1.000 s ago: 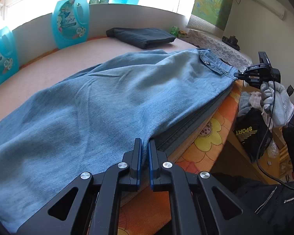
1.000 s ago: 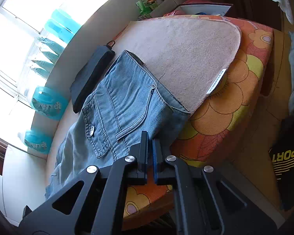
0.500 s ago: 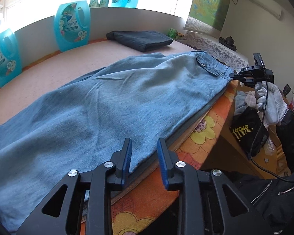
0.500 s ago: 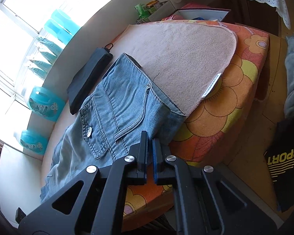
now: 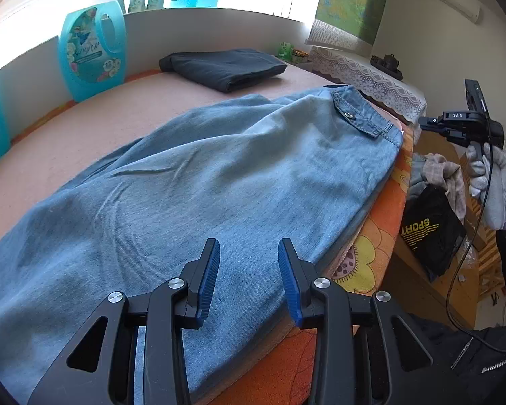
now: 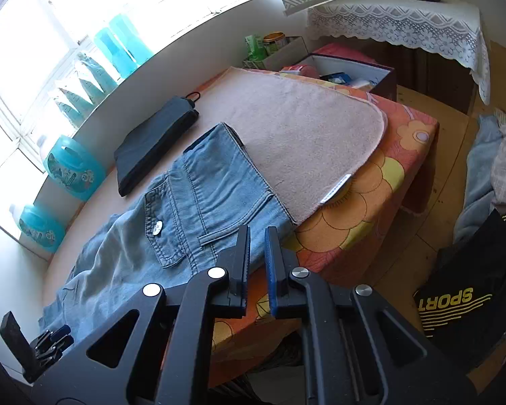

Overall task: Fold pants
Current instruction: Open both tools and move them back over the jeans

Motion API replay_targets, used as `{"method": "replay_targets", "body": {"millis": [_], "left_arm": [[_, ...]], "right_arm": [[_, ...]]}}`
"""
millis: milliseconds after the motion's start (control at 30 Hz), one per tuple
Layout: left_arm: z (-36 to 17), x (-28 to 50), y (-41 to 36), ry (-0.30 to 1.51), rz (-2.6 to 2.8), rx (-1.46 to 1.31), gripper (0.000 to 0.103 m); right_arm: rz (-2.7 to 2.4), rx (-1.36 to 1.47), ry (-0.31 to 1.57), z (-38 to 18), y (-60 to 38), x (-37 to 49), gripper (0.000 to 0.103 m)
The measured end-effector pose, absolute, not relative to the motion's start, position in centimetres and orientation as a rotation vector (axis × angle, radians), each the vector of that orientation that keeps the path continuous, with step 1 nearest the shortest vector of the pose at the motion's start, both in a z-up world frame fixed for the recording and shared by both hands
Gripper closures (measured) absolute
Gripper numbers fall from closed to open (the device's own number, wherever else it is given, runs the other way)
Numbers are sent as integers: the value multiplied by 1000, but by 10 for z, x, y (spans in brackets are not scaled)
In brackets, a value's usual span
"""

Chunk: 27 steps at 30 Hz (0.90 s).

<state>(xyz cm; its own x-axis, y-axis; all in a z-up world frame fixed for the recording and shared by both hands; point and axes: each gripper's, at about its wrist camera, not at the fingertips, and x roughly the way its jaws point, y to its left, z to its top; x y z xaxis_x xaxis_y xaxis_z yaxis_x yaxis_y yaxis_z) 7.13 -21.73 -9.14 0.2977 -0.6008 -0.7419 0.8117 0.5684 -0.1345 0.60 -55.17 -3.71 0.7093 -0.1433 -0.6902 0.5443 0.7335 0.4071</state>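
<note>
Light blue jeans lie flat on the pink towel, folded lengthwise, with the waistband toward the right. Above the jeans' near edge my left gripper stands open, nothing between its blue pads. My right gripper hovers above the waistband corner. Its jaws are opening, a narrow gap shows, and no cloth is between them. The left wrist view shows the right gripper in a gloved hand, off the bed's corner. In the right wrist view the left gripper shows small at the bottom left.
Folded dark pants lie behind the jeans. Blue detergent bottles stand along the window ledge. The pink towel covers the orange flowered bed. A black SPORT bag and loose clothes lie on the floor at the right.
My left gripper opened, let go of the jeans' edge and moved over the cloth. My right gripper rose off the waistband corner, and its jaws parted a little.
</note>
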Motion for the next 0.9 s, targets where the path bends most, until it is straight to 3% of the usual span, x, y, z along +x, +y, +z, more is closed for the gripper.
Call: {"method": "replay_targets", "body": {"millis": [100,167,200,500,900], "left_arm": [[-101,70,-223,864,-964,312,69],[-106,69,-223,870,-966,327,69],[-107,69,-223,873,-966,331,69],[-110,68,-221,862,-971,330,69],[-112,71,-214,854,-984,252,69]], "right_arm": [[-322,539,671,-15,-535,30,84],[-279,483,659,-5,-524,51,62],[-255,461,655,-1,-520,62,60],[19,344,753,-5,-488,182,60],[354,240,1127,-85,-440,333,59]]}}
